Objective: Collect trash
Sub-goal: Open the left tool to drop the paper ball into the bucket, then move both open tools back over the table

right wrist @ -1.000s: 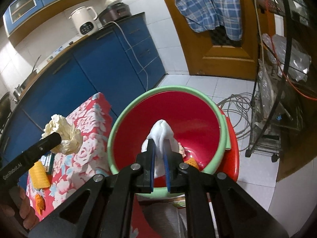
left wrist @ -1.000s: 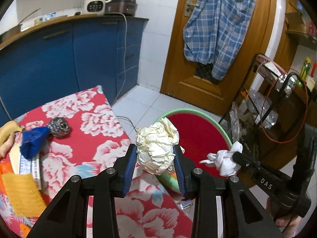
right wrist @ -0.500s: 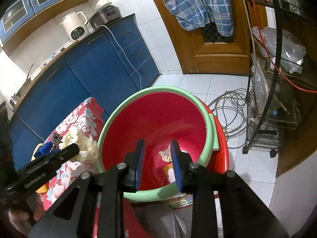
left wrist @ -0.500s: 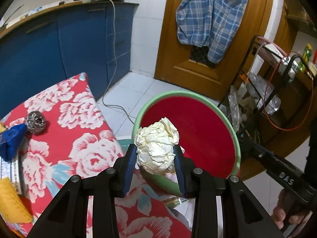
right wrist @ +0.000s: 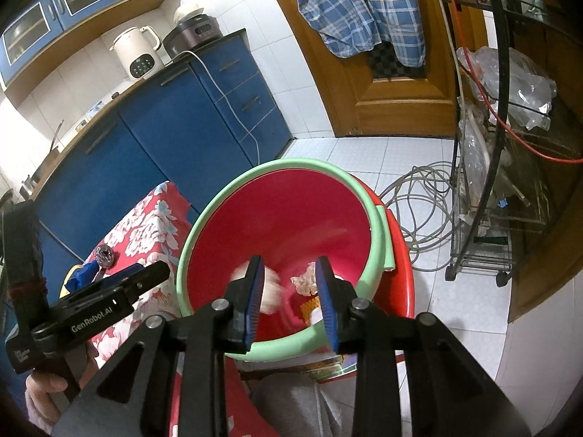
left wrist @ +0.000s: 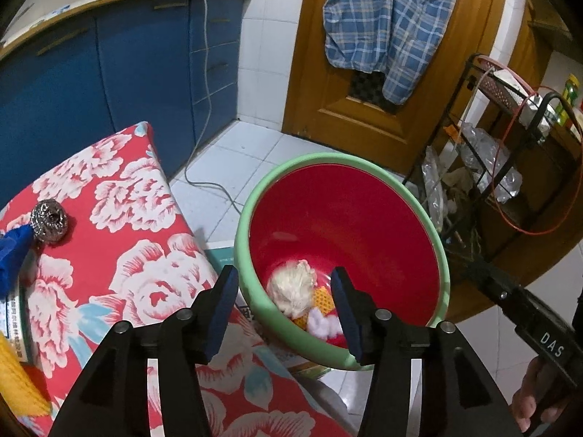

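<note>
A red basin with a green rim (left wrist: pixel 251 218) (right wrist: pixel 204 225) stands beside the table. A cream crumpled paper ball (left wrist: pixel 291 287) lies blurred inside it, with a white wad (left wrist: pixel 320 326) and orange scraps (left wrist: pixel 324 296) at the bottom. In the right wrist view the ball (right wrist: pixel 271 287) shows blurred inside the basin. My left gripper (left wrist: pixel 284 302) is open and empty above the basin's near rim. My right gripper (right wrist: pixel 289 291) is open and empty above the basin.
A red floral tablecloth (left wrist: pixel 120 236) covers the table at the left, with a steel scourer (left wrist: pixel 49 216), a blue cloth (left wrist: pixel 12 255) and a yellow sponge (left wrist: pixel 18 389). A wire rack (right wrist: pixel 503 182) and coiled cable (right wrist: pixel 419 204) stand at the right. Blue cabinets (left wrist: pixel 109 73) are behind.
My right gripper opened and dropped the white wad into the basin. My left gripper then moved over the basin, opened, and the cream paper ball fell in.
</note>
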The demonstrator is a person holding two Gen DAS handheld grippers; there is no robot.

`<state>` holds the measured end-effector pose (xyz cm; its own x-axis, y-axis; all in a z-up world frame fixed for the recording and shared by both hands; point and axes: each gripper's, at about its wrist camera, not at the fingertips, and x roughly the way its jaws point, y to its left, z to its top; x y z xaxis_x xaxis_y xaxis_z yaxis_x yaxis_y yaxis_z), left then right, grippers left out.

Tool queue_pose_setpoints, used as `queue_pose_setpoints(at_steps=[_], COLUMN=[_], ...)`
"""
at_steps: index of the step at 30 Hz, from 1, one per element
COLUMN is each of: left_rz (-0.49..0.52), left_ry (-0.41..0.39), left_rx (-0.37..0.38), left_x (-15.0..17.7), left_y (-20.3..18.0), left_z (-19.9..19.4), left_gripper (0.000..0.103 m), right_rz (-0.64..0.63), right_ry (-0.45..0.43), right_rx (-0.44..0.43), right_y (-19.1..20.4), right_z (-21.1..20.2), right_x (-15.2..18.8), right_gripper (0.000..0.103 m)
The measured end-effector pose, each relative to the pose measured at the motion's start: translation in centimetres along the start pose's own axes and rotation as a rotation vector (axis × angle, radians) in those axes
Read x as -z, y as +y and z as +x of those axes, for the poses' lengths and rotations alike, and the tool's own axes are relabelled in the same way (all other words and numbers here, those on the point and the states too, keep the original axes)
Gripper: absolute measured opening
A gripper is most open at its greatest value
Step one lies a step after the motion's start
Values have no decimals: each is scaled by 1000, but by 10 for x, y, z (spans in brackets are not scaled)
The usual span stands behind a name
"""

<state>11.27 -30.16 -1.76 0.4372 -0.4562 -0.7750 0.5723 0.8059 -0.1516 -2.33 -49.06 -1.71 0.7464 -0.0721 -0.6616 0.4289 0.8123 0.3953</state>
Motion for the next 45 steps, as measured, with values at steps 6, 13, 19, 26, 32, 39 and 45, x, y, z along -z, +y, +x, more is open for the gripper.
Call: queue_pose_setpoints(at_steps=[6, 13, 19, 26, 32, 39, 45], left_rz=[-21, -47, -84, -126, -156, -199, -226], left_ry=[-13, -30, -44, -57, -77, -95, -112], left_rx=[4, -2, -29, -67, -100, -131, -163], left_x=[1, 5, 12, 24, 36, 53, 69], left_y=[6, 15, 30, 52, 69, 90, 106], left_z=[-10, -25, -41, -67, -91, -115, -134], left_gripper=[54, 54, 54, 54, 54, 54, 54], right_rz=[-4, -15, -41, -78, -107, -147, -163], right_ry=[-4, -14, -21, -15, 0, -1, -4], right_rx=[-1, -17, -44, -80, -109, -142, -166], right_y=[0, 10, 28, 48, 66, 87, 101], right_z=[-2, -13, -22, -28, -29, -36, -43], right_x=[1, 5, 9, 17, 26, 33, 39], right_gripper=[32, 35, 40, 43, 45, 46, 52])
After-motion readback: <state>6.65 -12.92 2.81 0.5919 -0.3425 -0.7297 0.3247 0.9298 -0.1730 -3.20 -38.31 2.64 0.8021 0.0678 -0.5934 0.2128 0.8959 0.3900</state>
